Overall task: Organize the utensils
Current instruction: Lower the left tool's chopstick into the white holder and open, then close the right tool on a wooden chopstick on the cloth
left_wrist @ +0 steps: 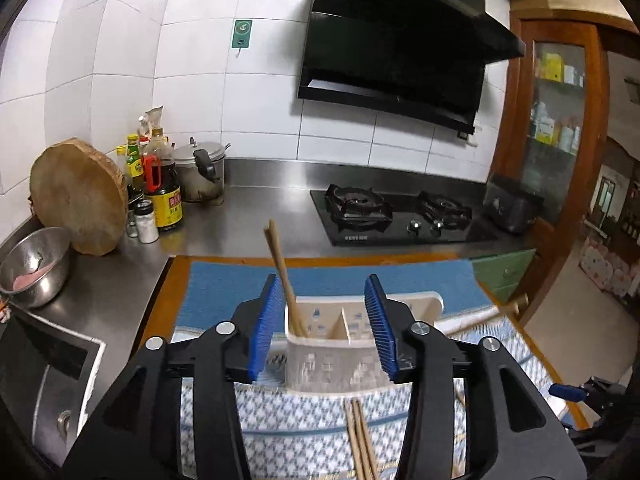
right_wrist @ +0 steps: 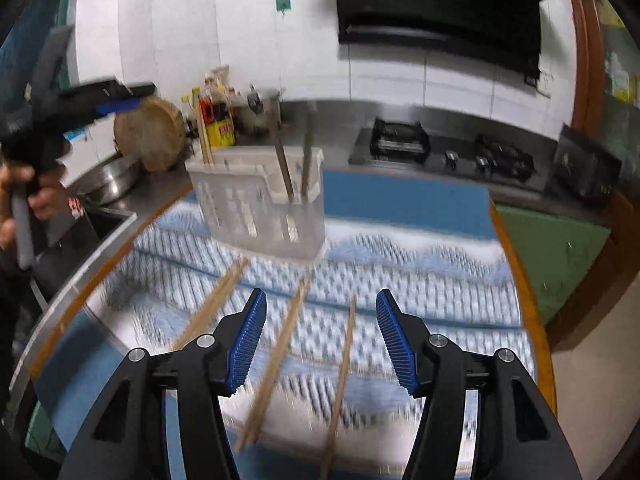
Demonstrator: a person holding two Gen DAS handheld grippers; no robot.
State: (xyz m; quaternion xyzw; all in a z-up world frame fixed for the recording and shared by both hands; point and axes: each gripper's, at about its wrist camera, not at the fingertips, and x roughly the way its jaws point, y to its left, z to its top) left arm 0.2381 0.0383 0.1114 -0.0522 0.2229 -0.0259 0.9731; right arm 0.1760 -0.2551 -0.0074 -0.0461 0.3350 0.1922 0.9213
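A white slotted utensil holder (left_wrist: pixel 340 344) stands on a blue-and-white patterned cloth (left_wrist: pixel 304 432); it also shows in the right wrist view (right_wrist: pixel 260 208). Wooden chopsticks (left_wrist: pixel 282 276) stand in its left compartment. More chopsticks (left_wrist: pixel 360 440) lie on the cloth in front of it. My left gripper (left_wrist: pixel 325 328) is open and empty, its pads either side of the holder. My right gripper (right_wrist: pixel 322 340) is open and empty above loose chopsticks (right_wrist: pixel 276 360) on the cloth. Two utensil handles (right_wrist: pixel 294 172) stand in the holder's right compartment.
A steel counter holds a round wooden board (left_wrist: pixel 78 196), sauce bottles (left_wrist: pixel 160 188), a pressure cooker (left_wrist: pixel 200 172) and a steel bowl (left_wrist: pixel 34 264). A sink (left_wrist: pixel 44 376) is at the left. A gas hob (left_wrist: pixel 396 212) sits under a black hood (left_wrist: pixel 400 40).
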